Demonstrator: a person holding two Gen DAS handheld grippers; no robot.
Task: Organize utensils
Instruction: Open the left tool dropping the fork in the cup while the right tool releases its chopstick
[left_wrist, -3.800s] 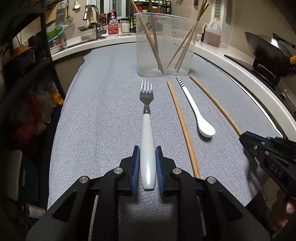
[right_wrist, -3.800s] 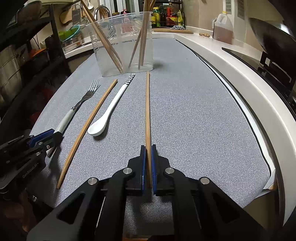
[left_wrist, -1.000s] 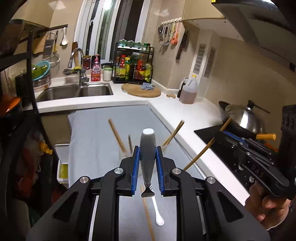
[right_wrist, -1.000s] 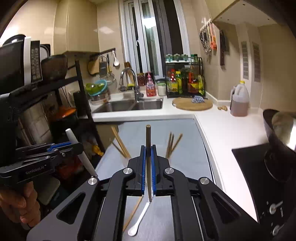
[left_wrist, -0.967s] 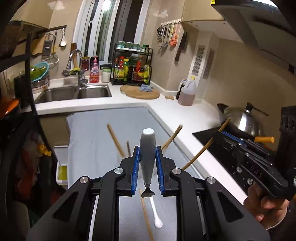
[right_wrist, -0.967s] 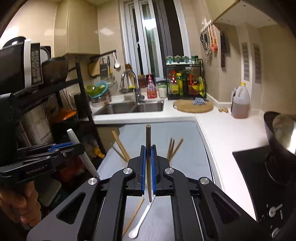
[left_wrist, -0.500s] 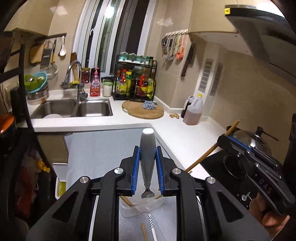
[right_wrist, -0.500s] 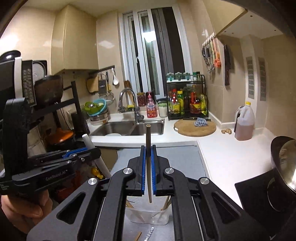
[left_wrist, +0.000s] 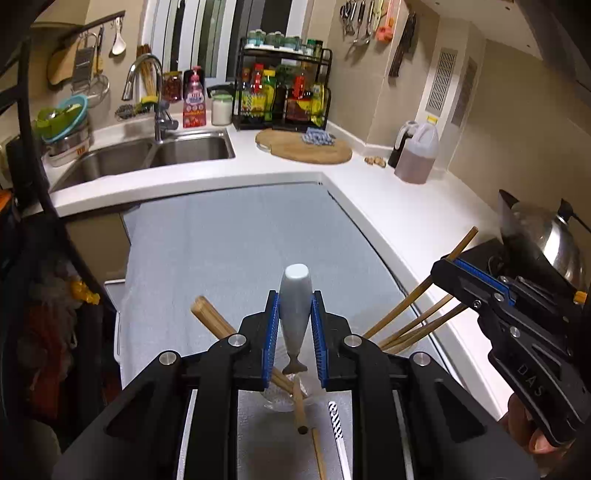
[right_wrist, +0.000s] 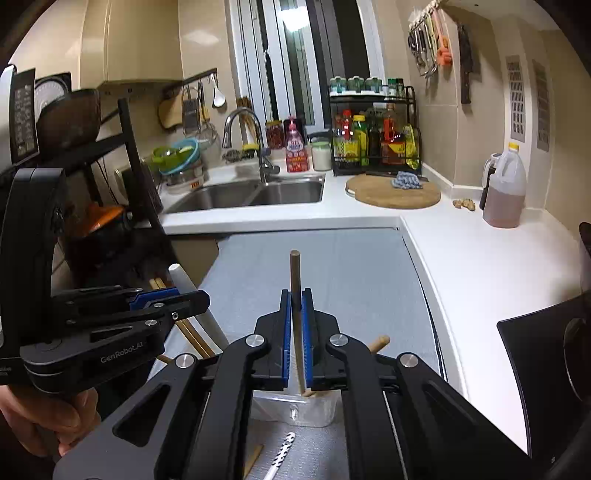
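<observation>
— Fork (left_wrist: 294, 314) where?
— Clamped upright in left claw (left_wrist: 294, 341), handle up, tines over clear container (right_wrist: 310, 410) on grey bench (left_wrist: 229, 243).
— Chopstick (right_wrist: 295, 295)?
— Between right claw (right_wrist: 295, 332) jaws, now opening; hangs over same container.
— Below?
— Striped spoon (left_wrist: 338, 424), another chopstick (left_wrist: 317, 454) lying flat.

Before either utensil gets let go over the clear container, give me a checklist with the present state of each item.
1. Left hand-held gripper clamps the fork by its white handle, tines down: ok.
2. Right hand-held gripper has the chopstick upright between its pads; jaws just starting to open: ok.
3. Fork tip over the clear container: ok.
4. Chopstick's lower end over the container mouth: ok.
5. Room left among the chopsticks already inside: cannot tell.
6. Striped spoon and loose chopstick on the mat, not yet put away: not ok.
</observation>
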